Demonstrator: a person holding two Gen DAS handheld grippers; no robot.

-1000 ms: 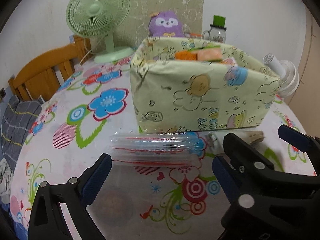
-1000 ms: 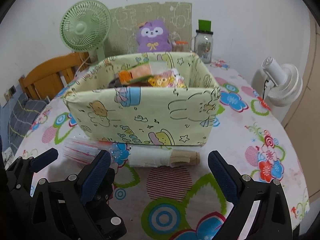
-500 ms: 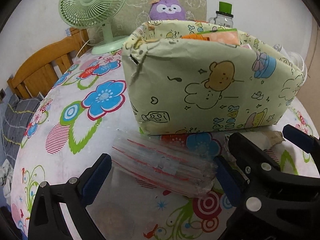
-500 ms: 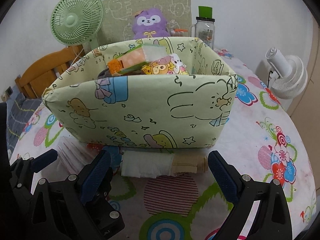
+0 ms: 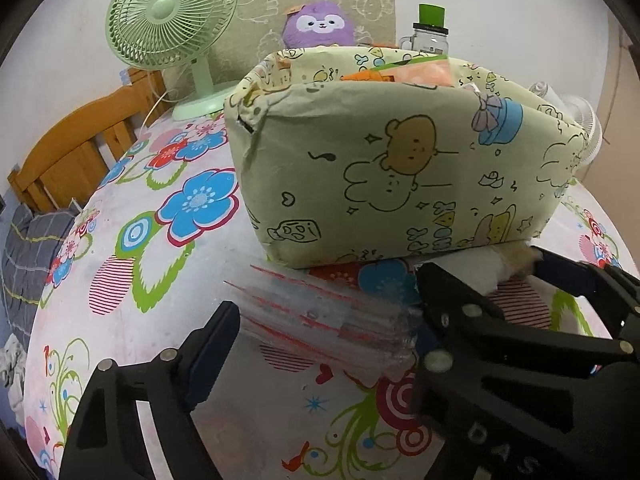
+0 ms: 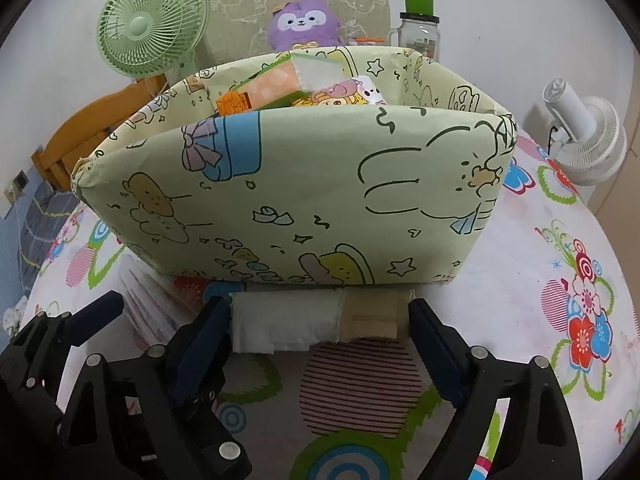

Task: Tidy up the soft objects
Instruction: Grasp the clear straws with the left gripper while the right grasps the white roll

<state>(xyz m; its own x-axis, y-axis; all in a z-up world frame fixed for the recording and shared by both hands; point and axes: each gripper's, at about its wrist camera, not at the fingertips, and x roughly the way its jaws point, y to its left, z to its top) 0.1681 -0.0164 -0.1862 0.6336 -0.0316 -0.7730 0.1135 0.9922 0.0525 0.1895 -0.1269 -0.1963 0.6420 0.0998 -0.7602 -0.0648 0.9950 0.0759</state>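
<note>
A pale green cartoon-print fabric bin point(image 5: 400, 168) point(image 6: 304, 200) stands on the floral tablecloth and holds soft packets point(image 6: 280, 84). A clear plastic pack with red stripes point(image 5: 324, 320) lies in front of it, between the open fingers of my left gripper point(image 5: 320, 332). A white roll with a tan end point(image 6: 312, 320) lies against the bin's base, between the open fingers of my right gripper point(image 6: 320, 332). The roll's end also shows in the left wrist view point(image 5: 492, 264). The fingers stand at the objects' ends; touching cannot be told.
A green desk fan point(image 5: 168, 28) point(image 6: 152, 36), a purple plush toy point(image 5: 316, 24) point(image 6: 300, 20) and a jar with a green lid point(image 5: 430, 28) point(image 6: 418, 28) stand behind the bin. A white fan point(image 6: 584, 140) is at the right table edge, a wooden chair point(image 5: 80, 144) at the left.
Both grippers have moved forward and lower toward the bin. The striped pack and the roll now lie between their open fingers, and the bin looms larger.
</note>
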